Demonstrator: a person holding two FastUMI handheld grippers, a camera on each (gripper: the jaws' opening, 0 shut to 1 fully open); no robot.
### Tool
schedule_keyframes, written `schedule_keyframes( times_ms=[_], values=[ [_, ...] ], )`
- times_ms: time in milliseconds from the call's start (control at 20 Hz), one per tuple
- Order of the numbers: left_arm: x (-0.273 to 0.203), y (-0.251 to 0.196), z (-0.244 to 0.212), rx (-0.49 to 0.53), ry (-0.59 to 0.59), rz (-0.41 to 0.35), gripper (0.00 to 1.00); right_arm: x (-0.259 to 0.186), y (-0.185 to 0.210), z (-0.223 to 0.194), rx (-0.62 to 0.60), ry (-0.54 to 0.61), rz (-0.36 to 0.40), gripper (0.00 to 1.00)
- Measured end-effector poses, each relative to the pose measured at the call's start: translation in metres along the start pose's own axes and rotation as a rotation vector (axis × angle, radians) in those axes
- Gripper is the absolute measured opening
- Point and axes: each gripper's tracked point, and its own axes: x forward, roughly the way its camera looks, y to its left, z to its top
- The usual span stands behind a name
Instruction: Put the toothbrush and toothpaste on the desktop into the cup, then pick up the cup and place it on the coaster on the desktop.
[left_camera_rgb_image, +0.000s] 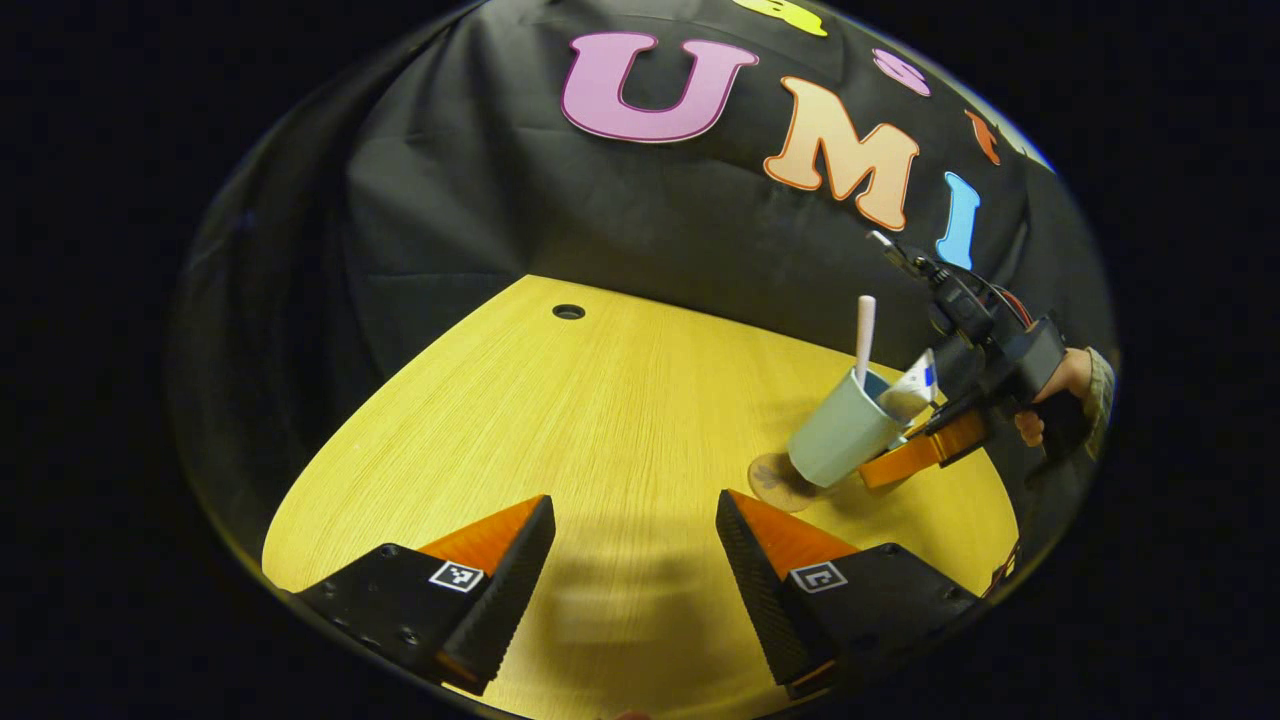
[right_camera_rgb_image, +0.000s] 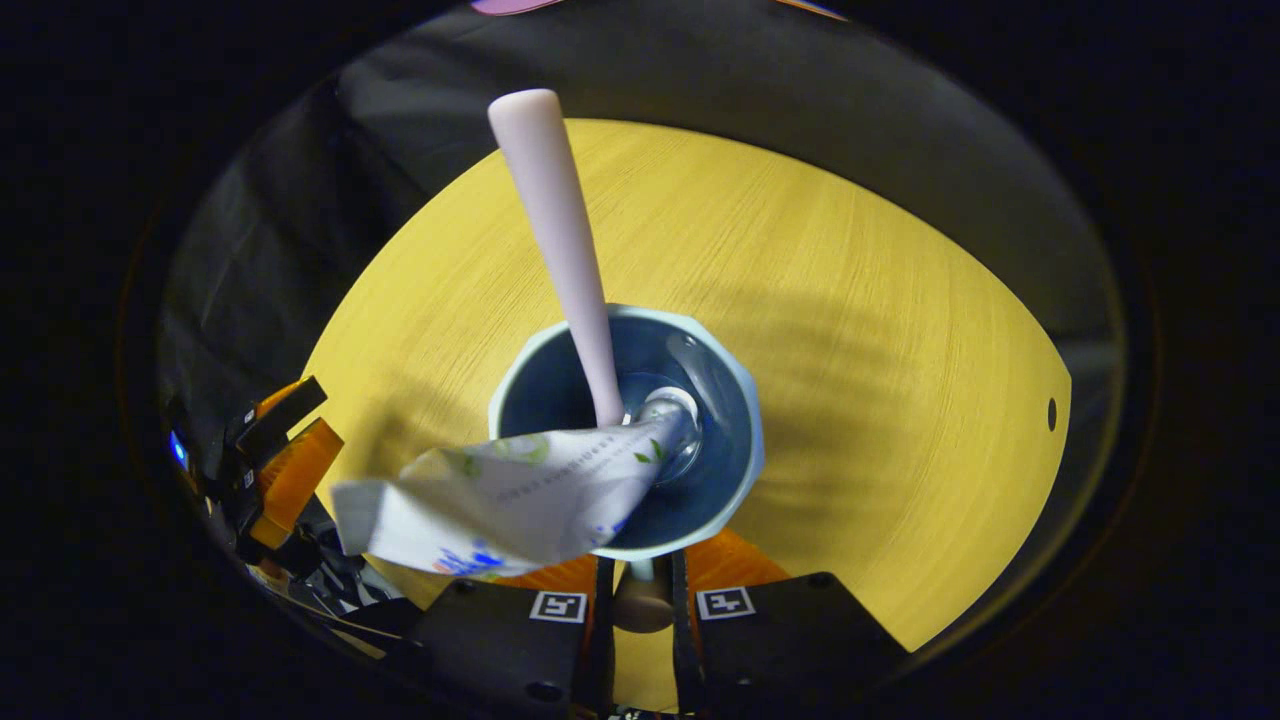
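Right gripper (right_camera_rgb_image: 636, 585) pinches the cup (right_camera_rgb_image: 628, 430) by its near wall, fingers nearly together with the rim between them. In the left gripper view the same cup (left_camera_rgb_image: 838, 438) hangs tilted, just above the coaster (left_camera_rgb_image: 776, 480), ahead and to the right of the left gripper (left_camera_rgb_image: 634, 545), whose jaws stand wide apart and empty over the desktop (left_camera_rgb_image: 600, 420).

Inside the cup stand the toothbrush (right_camera_rgb_image: 565, 240), handle up and leaning away from the right gripper, and the toothpaste (right_camera_rgb_image: 500, 500), its flat crimped end draped over the near-left rim.

I judge the cup stiff and light, probably smooth plastic, so a one-wall pinch may let it swing or slip; holding low on the wall and setting it down level seems wise. The toothbrush is rigid and top-heavy, the tube soft and likely to shift if the cup tips further.

Small print and green and blue marks show on the tube, too blurred to read. Square black-and-white markers sit on the fingers.
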Motion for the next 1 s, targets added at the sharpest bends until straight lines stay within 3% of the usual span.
schedule_keyframes(
  times_ms=[300,700,750,800,950,1000],
  values=[
    [0.01,0.003,0.001,-0.041,0.026,0.036,0.94,0.009,0.011,-0.011,-0.026,0.054,-0.053,0.25],
    [0.001,0.001,-0.004,-0.039,0.041,0.033,0.95,0.004,0.014,-0.011,-0.001,0.063,-0.022,0.28],
    [-0.001,-0.001,-0.004,-0.034,0.039,0.03,0.95,-0.004,0.017,-0.012,0.019,0.058,0.005,0.33],
    [-0.002,-0.003,-0.004,-0.028,0.037,0.026,0.95,-0.01,0.02,-0.017,0.031,0.05,0.027,0.57],
    [-0.007,-0.008,0.0,-0.002,0.034,0.021,0.95,-0.024,0.017,-0.028,0.037,-0.018,0.028,1.0],
    [-0.009,-0.011,0.001,0.009,0.03,0.019,0.94,-0.031,0.017,-0.035,0.056,-0.041,0.033,0.99]
  ],
)
